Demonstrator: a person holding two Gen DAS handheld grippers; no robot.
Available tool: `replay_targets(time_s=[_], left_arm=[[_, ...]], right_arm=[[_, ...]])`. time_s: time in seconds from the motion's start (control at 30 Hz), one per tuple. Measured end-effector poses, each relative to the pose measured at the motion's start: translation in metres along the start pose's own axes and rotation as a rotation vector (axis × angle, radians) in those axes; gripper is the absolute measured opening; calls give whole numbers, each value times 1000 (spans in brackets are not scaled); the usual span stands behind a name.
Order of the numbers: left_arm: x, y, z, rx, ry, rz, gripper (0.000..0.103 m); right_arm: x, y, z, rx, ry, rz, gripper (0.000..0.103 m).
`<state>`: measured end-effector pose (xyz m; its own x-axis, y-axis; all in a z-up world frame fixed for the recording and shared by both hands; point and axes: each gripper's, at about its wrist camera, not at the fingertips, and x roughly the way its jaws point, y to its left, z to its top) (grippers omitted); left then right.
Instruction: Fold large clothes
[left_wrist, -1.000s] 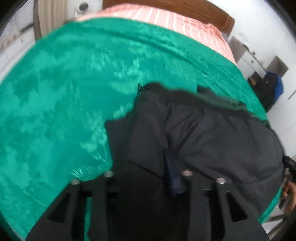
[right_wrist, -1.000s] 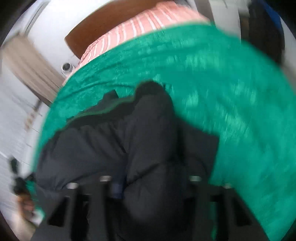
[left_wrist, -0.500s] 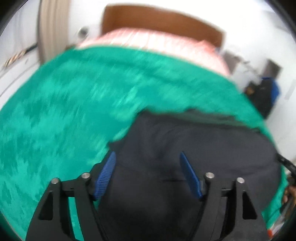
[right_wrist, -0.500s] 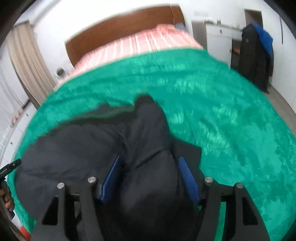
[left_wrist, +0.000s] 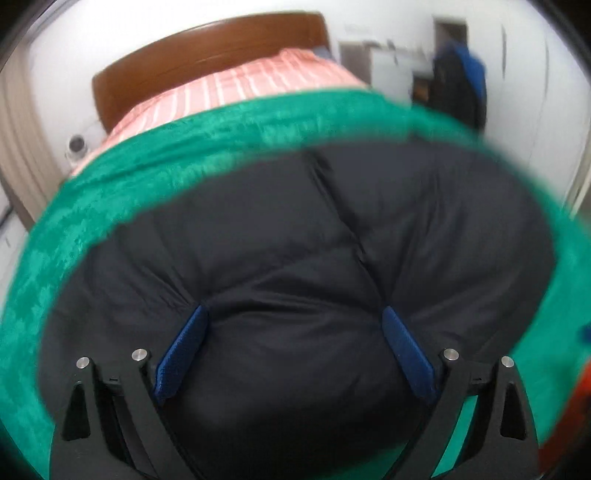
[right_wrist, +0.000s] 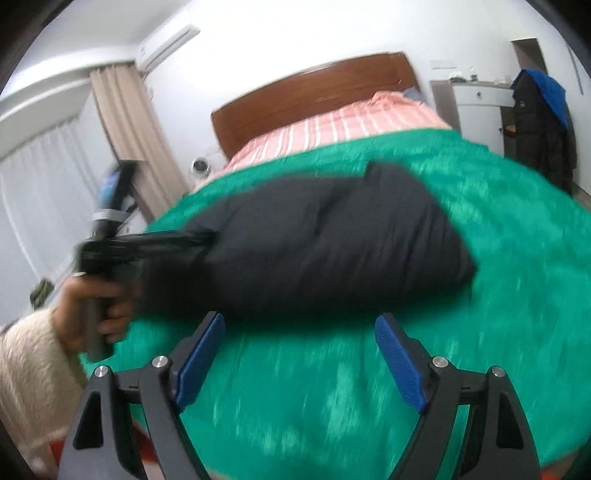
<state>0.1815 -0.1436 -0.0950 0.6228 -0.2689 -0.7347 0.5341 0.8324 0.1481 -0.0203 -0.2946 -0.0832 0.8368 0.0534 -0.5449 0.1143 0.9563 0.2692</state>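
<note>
Black jacket (right_wrist: 317, 243) folded on green blanket (right_wrist: 517, 258), edges blurred, left gripper (left_wrist: 295, 314) jaws apart, right gripper (right_wrist: 299, 321) jaws apart.

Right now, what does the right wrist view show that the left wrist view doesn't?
Only the right wrist view: the left hand-held gripper from outside, at the folded black jacket's left end, the person's hand on its handle, the curtain, and the right hand-held gripper open over bare green blanket.
Only the left wrist view: its open blue pads pressed against the jacket up close.
Both: jacket, blanket, wooden headboard.
</note>
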Motion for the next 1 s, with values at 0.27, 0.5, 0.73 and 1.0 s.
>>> replay_targets(time_s=[0.27,0.5,0.73,1.0], left_arm=[[-4,5,0,46,51,-24,93],[-26,47,67,-53,9,-24,93],[81,55,86,-85,190,20,102],[54,55,87,-24,155,-4,90]], right_arm=[[-13,-6,-15,-16,-8,4,83],[-11,-18,-12,41,-14,18,83],[7,-14,-15,20,42,33,83],[13,-25,-17,63,58,38,83]])
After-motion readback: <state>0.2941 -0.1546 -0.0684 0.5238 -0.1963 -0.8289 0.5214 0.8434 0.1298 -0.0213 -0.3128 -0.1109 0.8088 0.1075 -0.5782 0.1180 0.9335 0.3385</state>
